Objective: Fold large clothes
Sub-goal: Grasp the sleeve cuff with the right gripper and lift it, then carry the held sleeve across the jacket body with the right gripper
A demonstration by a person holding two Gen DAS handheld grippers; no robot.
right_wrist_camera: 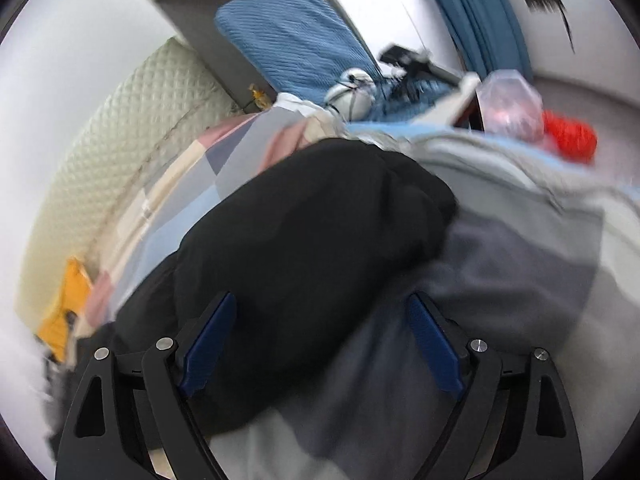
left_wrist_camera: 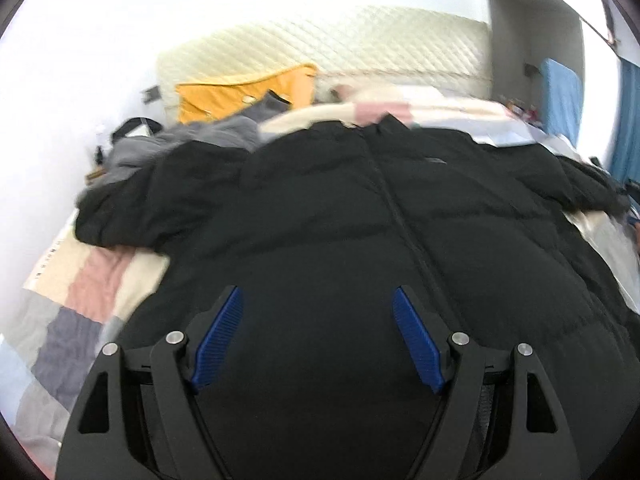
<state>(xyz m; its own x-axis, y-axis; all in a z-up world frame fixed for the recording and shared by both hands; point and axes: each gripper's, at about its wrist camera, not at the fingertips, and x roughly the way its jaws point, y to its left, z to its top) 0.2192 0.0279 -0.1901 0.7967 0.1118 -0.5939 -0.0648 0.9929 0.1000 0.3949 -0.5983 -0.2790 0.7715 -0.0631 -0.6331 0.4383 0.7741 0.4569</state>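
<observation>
Fingers point(left_wrist_camera: 218, 340) of both grippers spread apart above black jacket point(left_wrist_camera: 340, 216); no writing legible.

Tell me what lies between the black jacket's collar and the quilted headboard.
In the left wrist view, the patchwork bedcover fills the stretch between the black jacket and the quilted headboard; what sits at the headboard's foot is too blurred to name.

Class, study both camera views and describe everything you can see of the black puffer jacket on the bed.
The black puffer jacket is quilted in puffy horizontal bands, matte and padded-looking. It lies spread front-up on the patchwork quilt, zip line running down the middle, collar toward the headboard, sleeves out to each side. One sleeve end lies bunched on the quilt. The left gripper and right gripper are open above it, gripping nothing.
</observation>
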